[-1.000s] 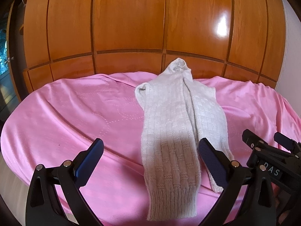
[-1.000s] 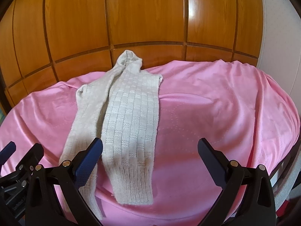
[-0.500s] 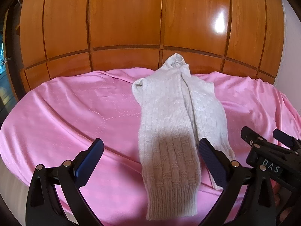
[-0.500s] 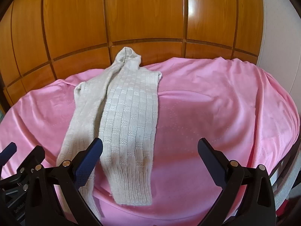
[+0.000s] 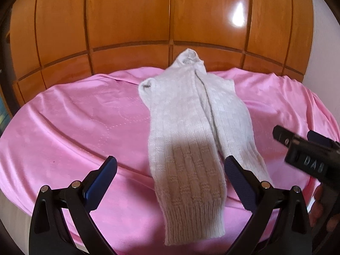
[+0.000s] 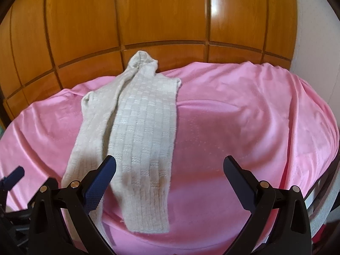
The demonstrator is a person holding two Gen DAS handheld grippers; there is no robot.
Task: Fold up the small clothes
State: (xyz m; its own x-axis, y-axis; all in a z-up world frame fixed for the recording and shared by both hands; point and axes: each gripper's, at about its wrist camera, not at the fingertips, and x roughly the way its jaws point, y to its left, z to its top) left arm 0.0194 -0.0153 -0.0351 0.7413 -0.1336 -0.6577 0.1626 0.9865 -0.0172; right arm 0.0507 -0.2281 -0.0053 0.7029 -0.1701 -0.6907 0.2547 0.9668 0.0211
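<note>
A cream knitted garment (image 5: pixel 191 131) lies lengthwise on the pink bedspread (image 5: pixel 74 123), folded into two long strips side by side, its top end against the wooden wall. It also shows in the right wrist view (image 6: pixel 140 131). My left gripper (image 5: pixel 170 176) is open and empty, hovering over the garment's near ribbed end. My right gripper (image 6: pixel 170 178) is open and empty, with its left finger over the garment's right strip. The right gripper also shows at the right edge of the left wrist view (image 5: pixel 306 146).
A glossy wooden panelled wall (image 5: pixel 170 21) stands right behind the bed. A white wall (image 6: pixel 314 31) is at the right. The pink bedspread (image 6: pixel 255 116) spreads out to the right of the garment. The bed's front edge is just below the grippers.
Both grippers have risen and pulled back slightly; the garment sits a little lower in both views. The right gripper has moved up in the left wrist view. The garment has not moved.
</note>
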